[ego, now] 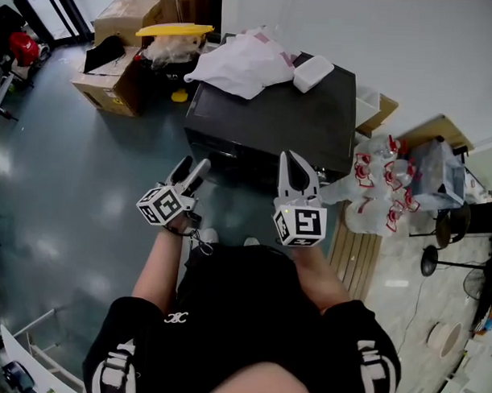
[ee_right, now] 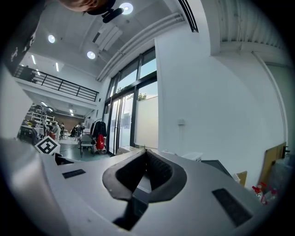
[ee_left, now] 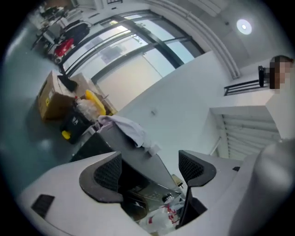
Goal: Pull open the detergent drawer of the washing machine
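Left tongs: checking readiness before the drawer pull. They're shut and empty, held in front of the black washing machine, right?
Wrong on one point: the left tongs are open, jaws standing apart, as the left gripper view shows. They are empty and held in front of the black washing machine.

blk washing machine (ego: 273, 120), wht cloth (ego: 243, 63), brn cardboard box (ego: 104, 94), teal floor (ego: 53, 185)

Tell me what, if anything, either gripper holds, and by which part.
Nothing is held. The white left gripper has its jaws apart with nothing between them, short of the black box-shaped washing machine. The white right gripper has its jaws together, empty.
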The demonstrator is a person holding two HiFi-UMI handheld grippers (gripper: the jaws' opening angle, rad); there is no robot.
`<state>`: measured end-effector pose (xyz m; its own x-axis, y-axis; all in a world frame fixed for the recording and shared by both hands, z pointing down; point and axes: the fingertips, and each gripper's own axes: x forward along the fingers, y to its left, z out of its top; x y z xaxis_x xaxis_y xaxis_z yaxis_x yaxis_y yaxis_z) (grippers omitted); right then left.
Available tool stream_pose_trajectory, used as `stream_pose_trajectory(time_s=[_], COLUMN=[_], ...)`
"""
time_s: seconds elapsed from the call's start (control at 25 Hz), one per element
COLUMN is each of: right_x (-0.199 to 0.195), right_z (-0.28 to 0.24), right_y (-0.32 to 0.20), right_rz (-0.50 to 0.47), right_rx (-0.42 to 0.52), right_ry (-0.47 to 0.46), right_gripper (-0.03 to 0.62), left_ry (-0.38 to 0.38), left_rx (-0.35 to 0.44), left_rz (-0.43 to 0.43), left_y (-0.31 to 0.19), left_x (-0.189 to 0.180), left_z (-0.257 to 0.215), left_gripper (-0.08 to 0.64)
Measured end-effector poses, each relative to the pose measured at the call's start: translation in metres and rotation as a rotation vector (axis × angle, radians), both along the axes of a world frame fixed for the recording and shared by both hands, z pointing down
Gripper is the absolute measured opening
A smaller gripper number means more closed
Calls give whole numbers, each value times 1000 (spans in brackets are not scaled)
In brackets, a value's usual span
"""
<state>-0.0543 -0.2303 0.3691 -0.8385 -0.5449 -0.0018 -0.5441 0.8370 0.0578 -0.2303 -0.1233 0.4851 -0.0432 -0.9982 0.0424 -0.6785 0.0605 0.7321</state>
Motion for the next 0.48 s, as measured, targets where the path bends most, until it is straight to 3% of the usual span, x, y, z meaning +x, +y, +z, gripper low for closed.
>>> stream_pose_trajectory(time_s=[0.48], right_x=[29], right_z=[9], right_y=[-5], right_rz=[103], right_rx=[11], right_ry=[29], right_gripper=[3], left_ry=[439], left_rx=[126], left_rz=[105], left_y=[-28], left_x=[-3], left_z=[76], left_gripper=[377])
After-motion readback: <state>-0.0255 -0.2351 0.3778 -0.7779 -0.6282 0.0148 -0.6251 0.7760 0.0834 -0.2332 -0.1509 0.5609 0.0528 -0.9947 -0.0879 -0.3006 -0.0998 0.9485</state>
